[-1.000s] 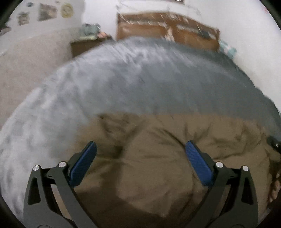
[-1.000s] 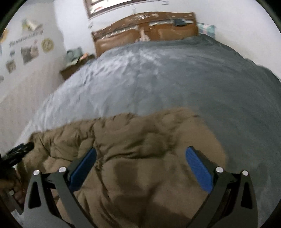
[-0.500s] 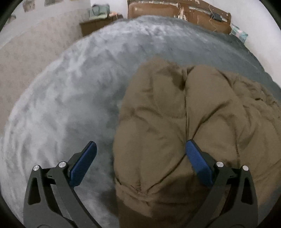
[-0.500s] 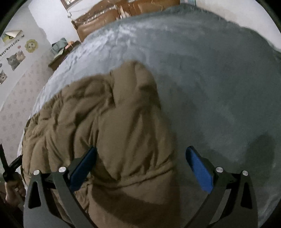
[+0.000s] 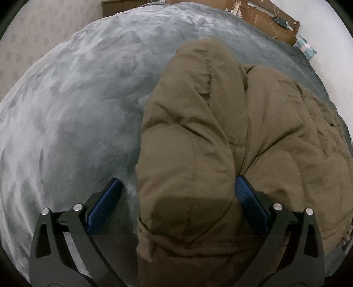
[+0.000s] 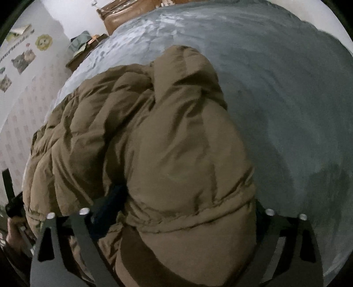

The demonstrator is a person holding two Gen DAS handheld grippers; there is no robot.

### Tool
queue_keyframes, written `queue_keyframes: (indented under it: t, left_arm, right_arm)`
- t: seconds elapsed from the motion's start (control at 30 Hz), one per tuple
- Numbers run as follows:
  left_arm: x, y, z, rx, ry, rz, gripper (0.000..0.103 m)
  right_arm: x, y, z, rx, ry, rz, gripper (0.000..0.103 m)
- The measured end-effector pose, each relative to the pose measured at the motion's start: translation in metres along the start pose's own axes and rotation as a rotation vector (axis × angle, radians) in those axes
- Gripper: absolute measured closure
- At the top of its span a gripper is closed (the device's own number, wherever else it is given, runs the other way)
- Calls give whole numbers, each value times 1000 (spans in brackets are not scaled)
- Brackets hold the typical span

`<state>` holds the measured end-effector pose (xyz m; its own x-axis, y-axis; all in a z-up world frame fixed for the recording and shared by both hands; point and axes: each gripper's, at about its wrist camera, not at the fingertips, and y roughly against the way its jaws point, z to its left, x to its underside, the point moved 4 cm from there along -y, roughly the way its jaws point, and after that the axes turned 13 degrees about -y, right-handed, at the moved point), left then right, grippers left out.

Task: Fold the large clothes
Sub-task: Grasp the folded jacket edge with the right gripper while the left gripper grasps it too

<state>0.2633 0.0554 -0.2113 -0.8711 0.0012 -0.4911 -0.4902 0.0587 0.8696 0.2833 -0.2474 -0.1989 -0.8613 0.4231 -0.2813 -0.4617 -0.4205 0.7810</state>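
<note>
A bulky brown padded jacket (image 5: 220, 132) lies on a grey plush bedspread (image 5: 77, 110). In the left wrist view my left gripper (image 5: 178, 203) is open, its blue pads straddling the jacket's left sleeve near the cuff. In the right wrist view the jacket (image 6: 143, 132) fills the middle, and my right gripper (image 6: 183, 209) is open around the right sleeve's cuff end; the sleeve hides most of its right finger. Neither pad visibly presses the fabric.
The bedspread (image 6: 286, 88) stretches to a brown headboard (image 5: 264, 19) at the far end. A wooden nightstand (image 6: 81, 55) with clutter stands by the papered wall. The other hand and gripper show at the right wrist view's left edge (image 6: 13, 207).
Both grippers have dropped and moved in from above the jacket to its two sleeves. The sleeves now lie between the open jaws. The jaws stay open.
</note>
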Motion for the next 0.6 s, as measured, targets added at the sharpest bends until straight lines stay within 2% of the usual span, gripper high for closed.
queue_keyframes:
  t: [0.03,0.1,0.17,0.23,0.37,0.43,0.53,0.6]
  left_arm:
    - [-2,-1,-1,-3,-9,-3,3]
    - [-7,-1,0,-10,-28,-11,3]
    - [-11,1,-4,-1,-55,-26,13]
    - [-14,3,-13,27,-82,-40,41]
    - [-18,8,-29,3,-133,-62,59]
    - [-21,14,-31,19,-124,-84,74]
    - [-24,26,-35,41,-126,-122,83]
    - [-29,37,-39,81,-120,-171,85]
  right_arm:
    - [0,1,4,-3,16,-2,28]
    - [-1,6,6,-3,40,-5,36]
    - [-1,8,9,-4,57,-7,45]
    - [-2,10,11,-8,64,-14,51]
    - [0,22,8,-37,51,-31,66]
    - [-1,28,6,-68,31,-42,71]
    - [-2,48,8,-90,21,-91,76]
    - [-5,63,11,-99,26,-137,77]
